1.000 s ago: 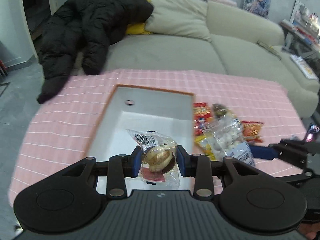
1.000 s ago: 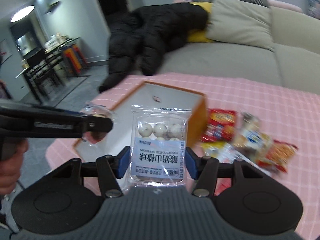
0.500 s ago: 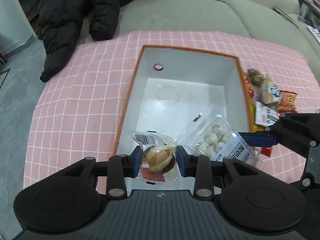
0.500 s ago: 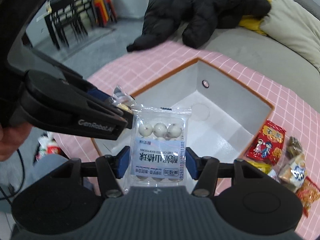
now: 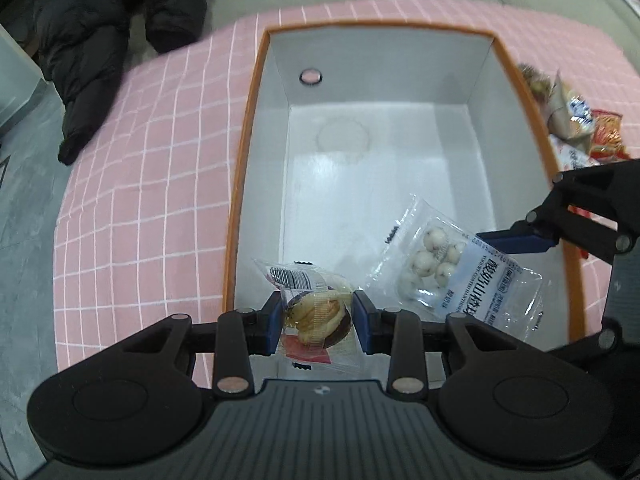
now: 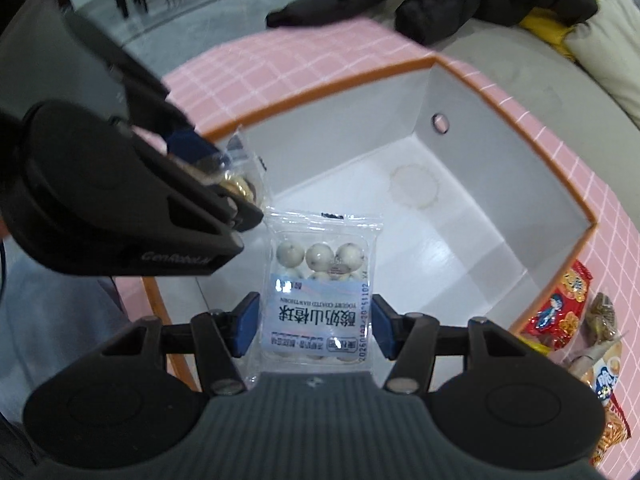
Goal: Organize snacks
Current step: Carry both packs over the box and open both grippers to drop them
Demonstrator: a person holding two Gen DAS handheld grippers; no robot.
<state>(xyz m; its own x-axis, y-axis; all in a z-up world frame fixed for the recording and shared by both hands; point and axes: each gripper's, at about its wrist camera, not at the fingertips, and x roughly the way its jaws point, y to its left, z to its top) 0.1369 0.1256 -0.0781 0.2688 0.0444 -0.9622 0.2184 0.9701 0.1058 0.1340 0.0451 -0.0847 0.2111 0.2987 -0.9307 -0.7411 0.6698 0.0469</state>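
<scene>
Sofa cushion point(image 6: 608, 36) only in right view; black jacket point(image 5: 100, 40) in both.

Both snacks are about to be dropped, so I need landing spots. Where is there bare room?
The box floor is bare from its far holed wall to both held packets. Pink cloth left of it is bare. Right of it, snack packets crowd the cloth.
</scene>
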